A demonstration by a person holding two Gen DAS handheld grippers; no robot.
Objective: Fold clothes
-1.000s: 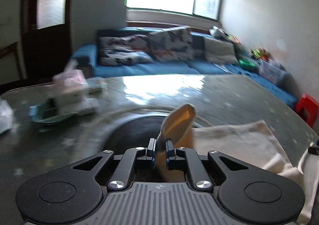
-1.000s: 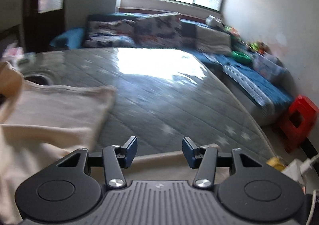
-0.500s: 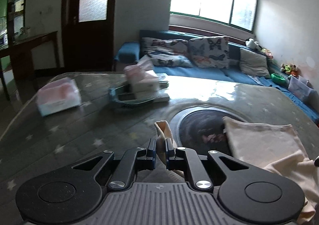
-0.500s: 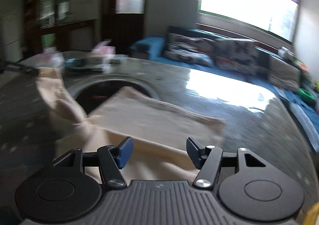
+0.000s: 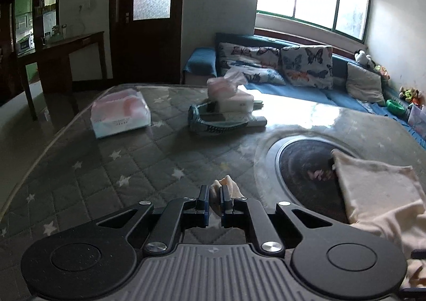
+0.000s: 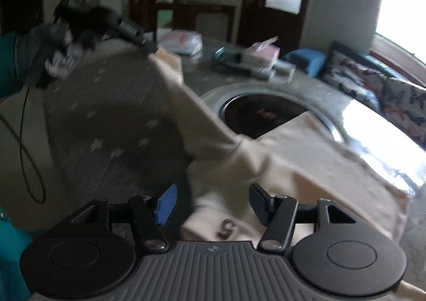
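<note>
A cream garment point(image 6: 293, 151) lies spread on the grey quilted table point(image 5: 106, 167), partly over a dark round inset point(image 5: 303, 165). My left gripper point(image 5: 214, 191) is shut on the end of its sleeve point(image 5: 227, 185). In the right wrist view that sleeve point(image 6: 181, 93) stretches up and left to the left gripper point(image 6: 149, 46), which a gloved hand point(image 6: 42, 53) holds. My right gripper point(image 6: 213, 197) hovers over the garment's near part. Its jaws are closing, with cloth lying under the gap and the pads clear of it.
A wrapped tissue pack point(image 5: 119, 112) and a blue tray point(image 5: 213, 125) with a tissue box stand at the far side of the table. A blue sofa point(image 5: 306, 90) with cushions runs behind. A black cable point(image 6: 26, 154) hangs at the left.
My left gripper has drawn the sleeve out to the left, away from the garment's body. My right gripper has swung left from the bare table edge to over the garment.
</note>
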